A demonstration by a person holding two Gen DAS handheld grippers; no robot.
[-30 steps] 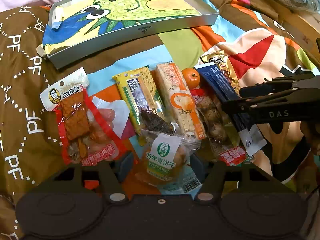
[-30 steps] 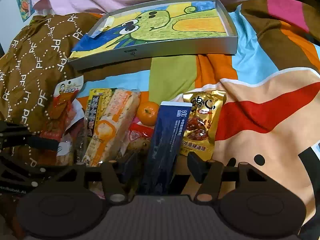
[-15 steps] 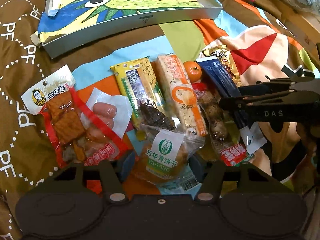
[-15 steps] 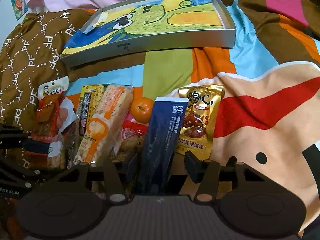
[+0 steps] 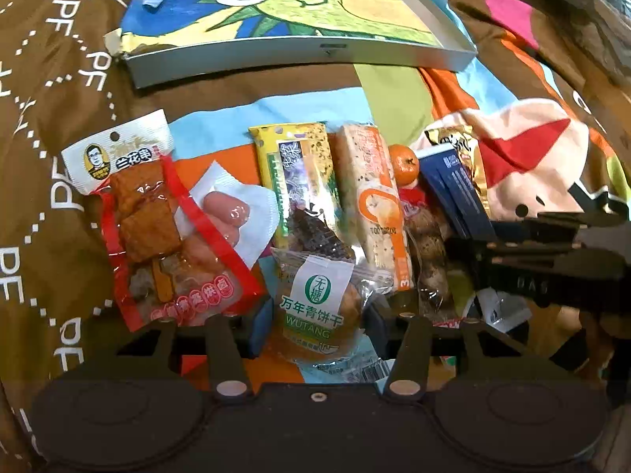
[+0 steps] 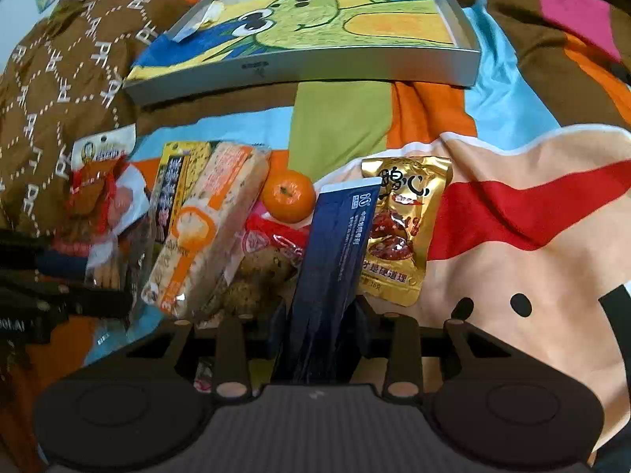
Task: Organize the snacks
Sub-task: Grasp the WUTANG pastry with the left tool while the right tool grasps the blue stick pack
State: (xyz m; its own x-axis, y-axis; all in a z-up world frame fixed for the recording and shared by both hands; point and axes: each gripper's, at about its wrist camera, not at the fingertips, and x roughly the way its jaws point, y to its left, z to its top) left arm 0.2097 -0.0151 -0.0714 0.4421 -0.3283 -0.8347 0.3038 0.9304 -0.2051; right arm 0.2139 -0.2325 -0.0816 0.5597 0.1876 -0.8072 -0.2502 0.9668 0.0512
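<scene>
Both hands are at the pick-up step, each closing on a snack at the near edge of the bed.

The left gripper (image 5: 317, 325) has just been closing its fingers (image 5: 262, 321) around the clear biscuit packet (image 5: 321, 307) with the white-and-green label. The packet sits between them and the pads look to be touching its crinkled sides, though whether they grip firmly I cannot tell.

The right gripper (image 6: 317, 315) has likewise just been closing, and its fingers (image 6: 361, 321) now pinch the near end of the dark blue packet (image 6: 339, 244), which rises between them and leans against the gold pouch (image 6: 402, 228).

I judge the next move to be a lift of both packets and a carry to the tray (image 6: 311, 69), which lies beyond the snacks toward the bed's far edge. The lift calls for a steady hold, since both wrappers are soft and slippery and could slide out.

The biscuit packet is puffy and see-through, showing a round brown biscuit. The blue packet is long, narrow and flat.

Further out lie the red skewer pack (image 5: 157, 228) at the left, the yellow bar (image 5: 295, 173), the orange-printed cracker bar (image 5: 374, 205) and a small mandarin (image 6: 288, 195), all crowded side by side on the patterned blanket (image 6: 532, 276). The tray is a shallow grey box lined with a green cartoon drawing, and it holds no snacks yet.
</scene>
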